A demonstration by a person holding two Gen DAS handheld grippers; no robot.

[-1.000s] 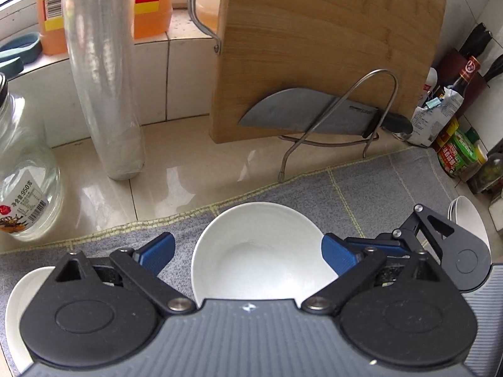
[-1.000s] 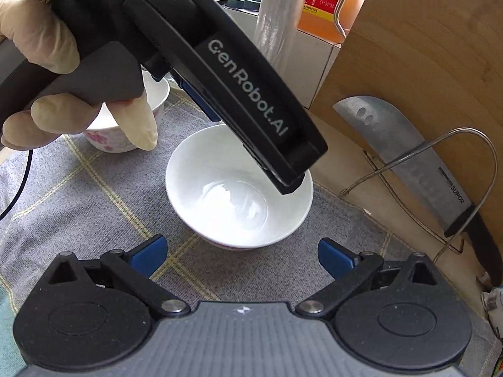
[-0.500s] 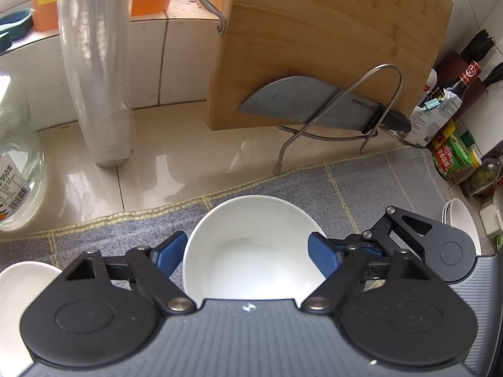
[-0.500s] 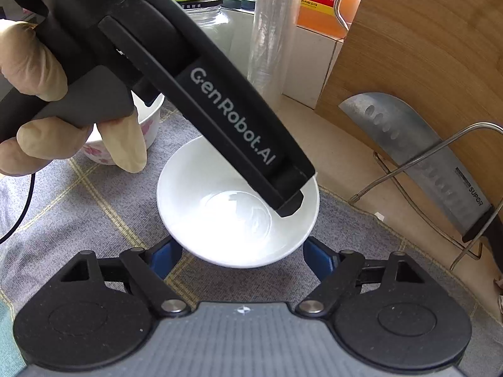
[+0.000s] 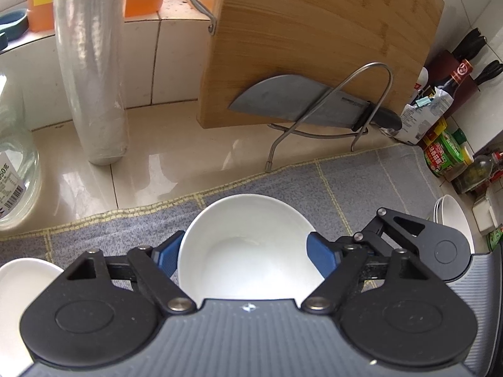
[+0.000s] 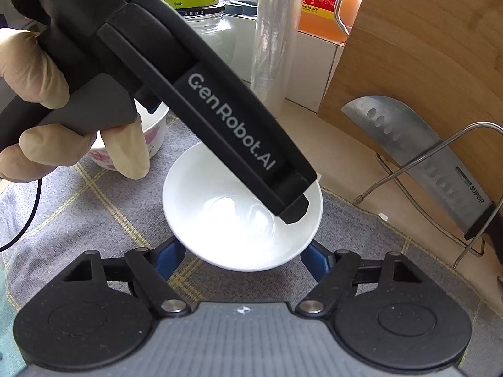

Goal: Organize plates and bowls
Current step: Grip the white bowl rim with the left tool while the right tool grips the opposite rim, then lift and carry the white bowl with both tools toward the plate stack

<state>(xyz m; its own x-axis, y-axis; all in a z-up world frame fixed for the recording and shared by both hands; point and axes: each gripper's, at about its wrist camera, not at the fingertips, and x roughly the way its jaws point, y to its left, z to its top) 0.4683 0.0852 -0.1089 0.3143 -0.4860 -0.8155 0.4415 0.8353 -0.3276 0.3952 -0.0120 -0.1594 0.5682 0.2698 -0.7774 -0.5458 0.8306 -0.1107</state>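
A plain white bowl (image 5: 248,235) rests on the grey checked mat (image 5: 361,176). My left gripper (image 5: 244,251) has a blue pad against each side of the bowl's rim and is shut on it. In the right wrist view the same bowl (image 6: 220,220) lies between my right gripper's (image 6: 243,256) pads. Its jaws are closing, and the pads meet the bowl's outer wall under the rim. A gloved hand (image 6: 31,78) holds the left gripper, and one of that gripper's fingers (image 6: 292,210) reaches over the bowl's far rim.
A flowered bowl (image 6: 154,138) stands on the mat to the left, and white plates (image 5: 452,216) lean at the right. Behind are a bamboo board (image 5: 314,47), a cleaver (image 5: 298,106) on a wire rack, a cling-film roll (image 5: 91,78), a glass jar (image 5: 15,172) and condiment bottles (image 5: 446,154).
The jaws of both grippers have closed from wide open onto the white bowl. Neither hand has shifted.
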